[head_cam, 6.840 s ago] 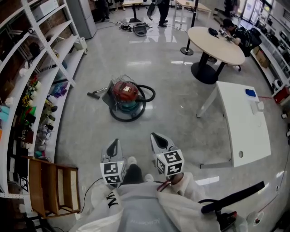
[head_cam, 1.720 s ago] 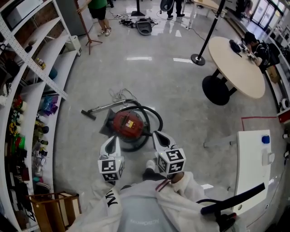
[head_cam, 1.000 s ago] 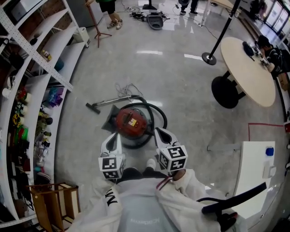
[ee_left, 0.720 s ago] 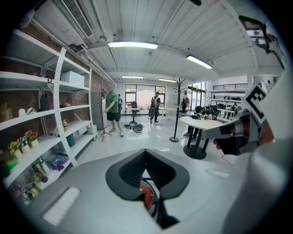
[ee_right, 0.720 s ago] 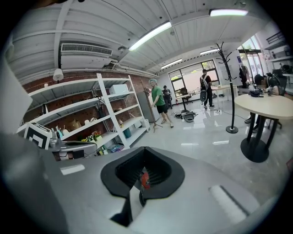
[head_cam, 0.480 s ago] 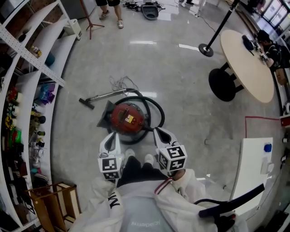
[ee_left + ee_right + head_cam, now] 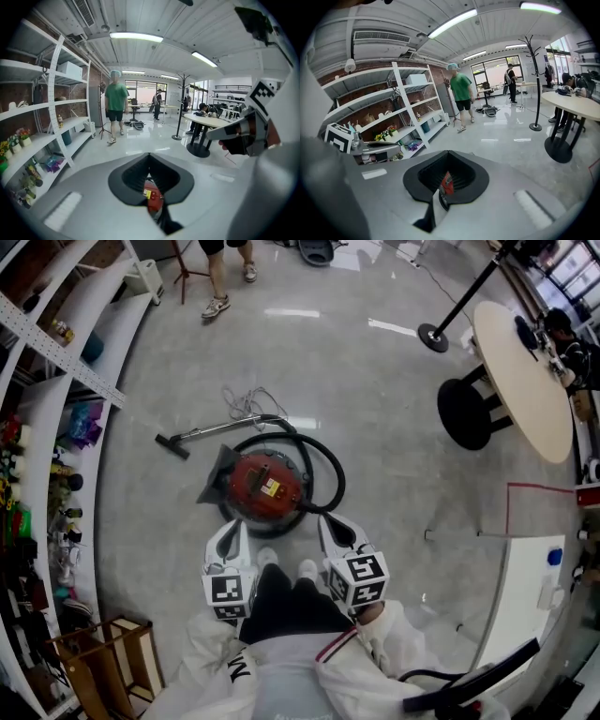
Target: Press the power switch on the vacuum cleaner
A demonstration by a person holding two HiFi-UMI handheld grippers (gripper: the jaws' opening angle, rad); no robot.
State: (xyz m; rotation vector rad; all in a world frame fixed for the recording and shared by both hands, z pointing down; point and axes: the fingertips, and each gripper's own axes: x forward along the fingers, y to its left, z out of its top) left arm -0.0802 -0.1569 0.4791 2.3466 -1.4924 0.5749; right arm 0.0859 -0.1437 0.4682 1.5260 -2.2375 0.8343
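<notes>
The red canister vacuum cleaner (image 7: 267, 486) stands on the grey floor with its black hose (image 7: 323, 474) looped around it. Its wand (image 7: 202, 432) lies to the left. My left gripper (image 7: 234, 529) and right gripper (image 7: 328, 521) are held side by side just short of the vacuum, both pointing at it, both shut and holding nothing. In the left gripper view a sliver of the red vacuum cleaner (image 7: 152, 199) shows through the hollow under the closed tips of the left gripper (image 7: 149, 157). The right gripper (image 7: 447, 153) frames the vacuum cleaner (image 7: 446, 183) likewise.
White shelving (image 7: 56, 381) with small items runs along the left. A person (image 7: 115, 110) in a green shirt stands beyond the vacuum. A round table (image 7: 525, 371) and a stanchion base (image 7: 433, 337) are at the right, a white table (image 7: 525, 587) nearer, a wooden rack (image 7: 94, 652) by my left side.
I have walked up to the vacuum: it was far across the floor and now sits just ahead of the gripper tips. Both grippers stay shut, held the same way.
</notes>
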